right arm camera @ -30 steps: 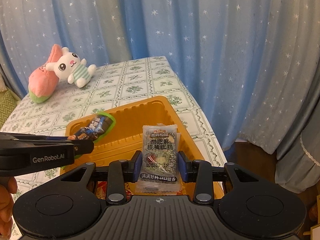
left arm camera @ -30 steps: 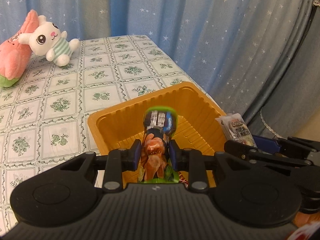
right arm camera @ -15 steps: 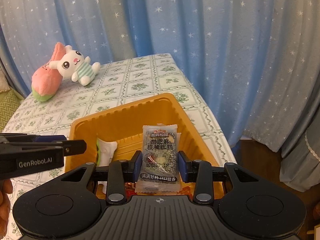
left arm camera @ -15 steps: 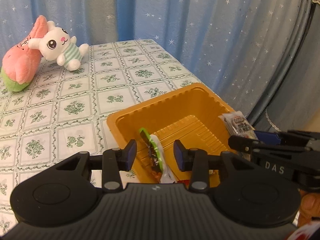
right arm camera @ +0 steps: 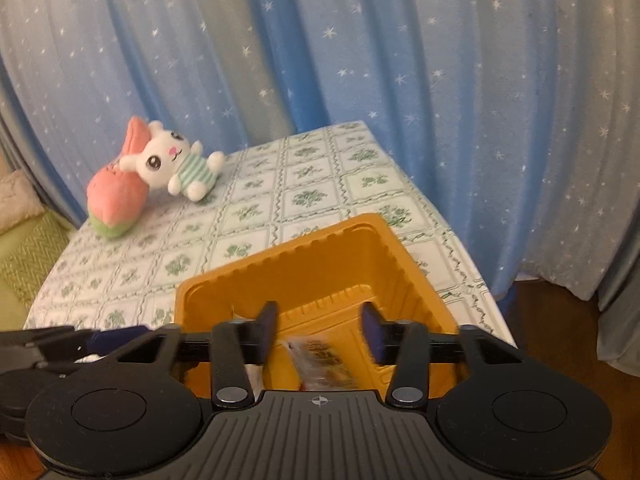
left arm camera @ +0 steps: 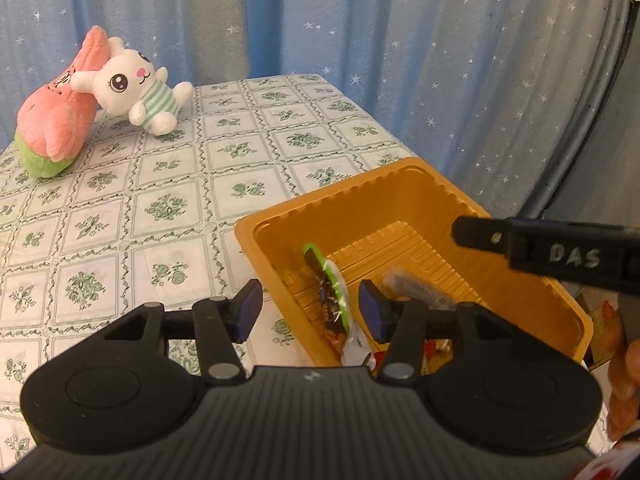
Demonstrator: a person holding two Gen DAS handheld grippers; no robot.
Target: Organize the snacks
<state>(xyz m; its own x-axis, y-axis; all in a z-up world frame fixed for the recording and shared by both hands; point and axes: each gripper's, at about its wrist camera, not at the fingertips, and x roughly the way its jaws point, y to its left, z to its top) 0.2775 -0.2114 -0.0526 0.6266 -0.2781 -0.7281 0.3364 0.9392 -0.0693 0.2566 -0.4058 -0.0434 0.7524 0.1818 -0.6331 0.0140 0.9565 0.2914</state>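
- Left wrist view: the orange tray (left arm camera: 400, 196) sits at the near right part of the table (left arm camera: 168, 208), close to its right edge.
- A green-edged snack packet (left arm camera: 334, 304) leans on edge against the tray's left wall, clear of both pads.
- A second, clear packet (left arm camera: 416, 286) lies on the tray's ribbed floor to the right of the first.
- The left gripper (left arm camera: 310, 308) has just been opening; its jaws stand partly apart over the tray's near left corner and grip nothing.
- The right gripper (left arm camera: 552, 252) reaches in from the right, above the tray's right rim.
- Right wrist view: the tray (right arm camera: 288, 256) fills the near middle, with the clear packet (right arm camera: 324, 364) blurred inside it, below and between the pads but touching neither.
- The right gripper (right arm camera: 318, 330) has just been opening; its jaws are partly apart and empty.
- A white scrap of the first packet (right arm camera: 253, 374) shows at the tray's near left.
- The left gripper (right arm camera: 52, 346) shows at the left.
- Far left on the table lie a white bunny plush (right arm camera: 172, 166) and a pink plush (right arm camera: 116, 200), touching.
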